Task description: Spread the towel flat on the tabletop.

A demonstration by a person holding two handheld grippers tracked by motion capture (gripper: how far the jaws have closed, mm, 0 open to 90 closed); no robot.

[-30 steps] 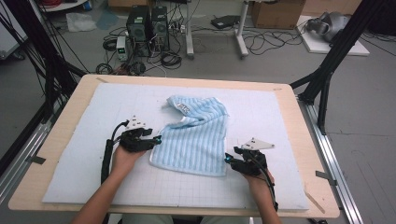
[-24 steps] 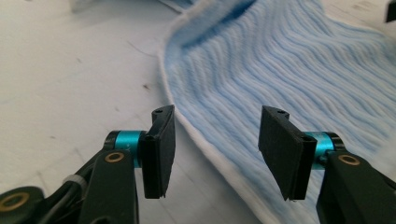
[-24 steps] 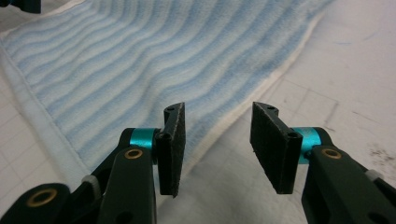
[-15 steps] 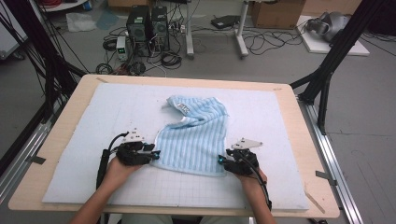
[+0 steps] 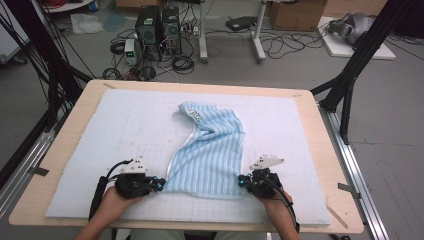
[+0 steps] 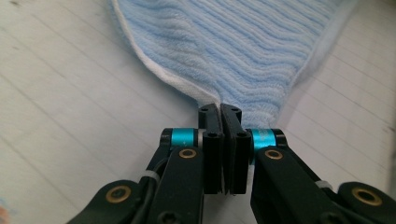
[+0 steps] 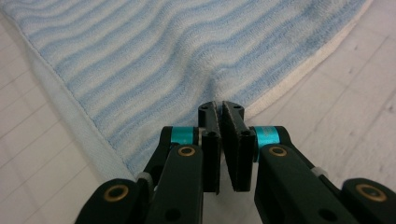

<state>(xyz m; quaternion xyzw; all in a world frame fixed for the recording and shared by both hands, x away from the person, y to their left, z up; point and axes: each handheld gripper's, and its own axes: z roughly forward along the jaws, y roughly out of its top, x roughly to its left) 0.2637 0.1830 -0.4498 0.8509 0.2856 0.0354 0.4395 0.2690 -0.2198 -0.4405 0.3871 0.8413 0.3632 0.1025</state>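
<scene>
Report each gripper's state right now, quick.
Left gripper: closed, pinching the near left corner of the blue striped towel.
Right gripper: closed, pinching the towel's near right edge.

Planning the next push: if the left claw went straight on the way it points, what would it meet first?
The striped towel itself. The left claw is shut on the towel's near corner, so going on would push into the cloth, probably bunching it.

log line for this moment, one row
left claw: just closed, shut on towel near-left corner | right claw: just closed, shut on towel near-right corner | towel: crumpled at far end, on white mat
</scene>
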